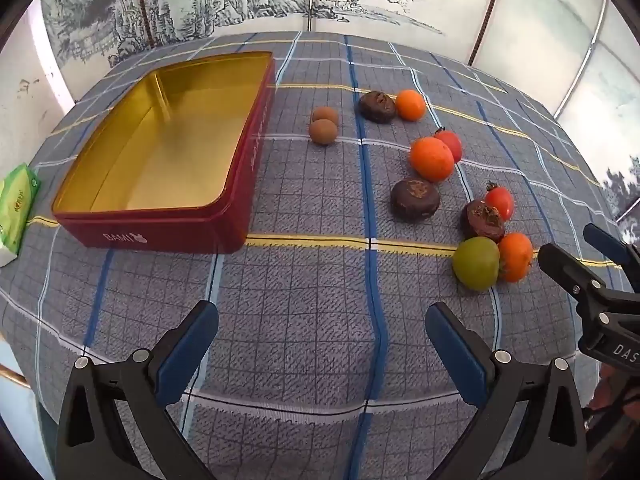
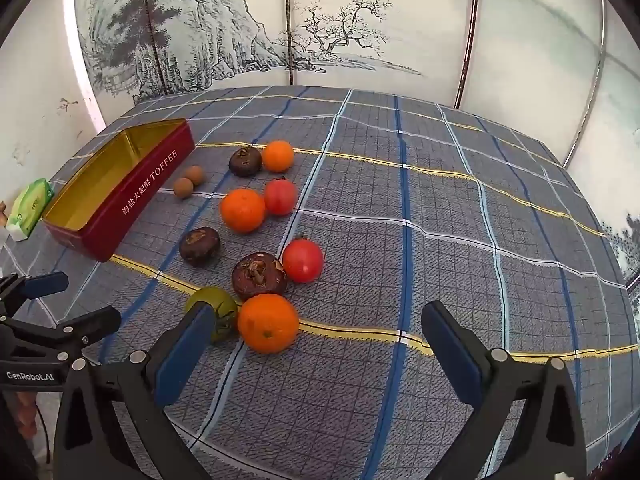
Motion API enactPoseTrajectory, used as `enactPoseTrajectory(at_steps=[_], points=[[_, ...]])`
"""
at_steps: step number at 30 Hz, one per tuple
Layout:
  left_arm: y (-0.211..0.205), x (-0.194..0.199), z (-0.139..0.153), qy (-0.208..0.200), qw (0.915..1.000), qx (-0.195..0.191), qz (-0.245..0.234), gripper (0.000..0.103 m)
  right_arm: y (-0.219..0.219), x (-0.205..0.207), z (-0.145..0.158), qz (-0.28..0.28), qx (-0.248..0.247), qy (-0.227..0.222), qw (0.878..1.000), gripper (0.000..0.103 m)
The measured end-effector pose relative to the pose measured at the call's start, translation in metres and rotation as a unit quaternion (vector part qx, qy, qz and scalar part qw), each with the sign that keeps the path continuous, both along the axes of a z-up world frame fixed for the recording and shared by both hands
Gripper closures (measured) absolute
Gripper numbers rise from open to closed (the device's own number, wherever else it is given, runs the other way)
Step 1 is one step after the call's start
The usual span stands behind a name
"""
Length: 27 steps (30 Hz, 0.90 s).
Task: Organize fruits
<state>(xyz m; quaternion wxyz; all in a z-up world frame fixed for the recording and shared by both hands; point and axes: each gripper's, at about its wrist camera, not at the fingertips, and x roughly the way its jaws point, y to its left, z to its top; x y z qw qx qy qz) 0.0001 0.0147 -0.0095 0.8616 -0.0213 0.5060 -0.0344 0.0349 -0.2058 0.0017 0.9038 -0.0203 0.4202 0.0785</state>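
A red tin (image 1: 152,236) with a gold inside lies open and holds nothing; the right wrist view shows it at far left (image 2: 152,184). Loose fruit lies to its right on the checked cloth: oranges (image 1: 431,159) (image 2: 268,323), red tomatoes (image 1: 500,202) (image 2: 303,260), dark brown fruits (image 1: 415,199) (image 2: 259,274), two small tan fruits (image 1: 323,131) (image 2: 183,187) and a green fruit (image 1: 476,263) (image 2: 218,304). My left gripper (image 1: 322,338) is open over bare cloth in front of the tin. My right gripper (image 2: 318,338) is open, its left finger just before the green fruit.
A green tissue pack (image 1: 16,200) lies left of the tin. A painted folding screen (image 2: 320,40) stands behind the table. The cloth's near edge runs just under both grippers. The right gripper shows at the left wrist view's right edge (image 1: 588,264).
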Motion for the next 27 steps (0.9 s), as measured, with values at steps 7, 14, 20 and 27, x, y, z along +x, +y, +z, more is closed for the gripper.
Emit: enactPoseTrajectory(at_steps=[7,14,20,27], points=[[0.0,-0.003,-0.004,0.01,0.9998,-0.01,-0.012,0.001,0.004,-0.007,-0.002,0.005,-0.005,0.001,1.0,0.001],[-0.014,-0.007,0.003,0.005,0.9987,-0.017,-0.047,0.001,0.006,-0.005,-0.005,0.005,-0.001,0.004,1.0,0.001],[-0.017,-0.005,0.007,-0.015,0.9989,0.033,-0.029,0.001,0.003,-0.005,-0.005,0.008,0.001,0.006,1.0,0.001],[-0.008,-0.001,0.002,-0.017,0.9985,0.052,-0.006,0.002,0.01,-0.008,-0.006,0.013,-0.002,0.006,1.0,0.002]])
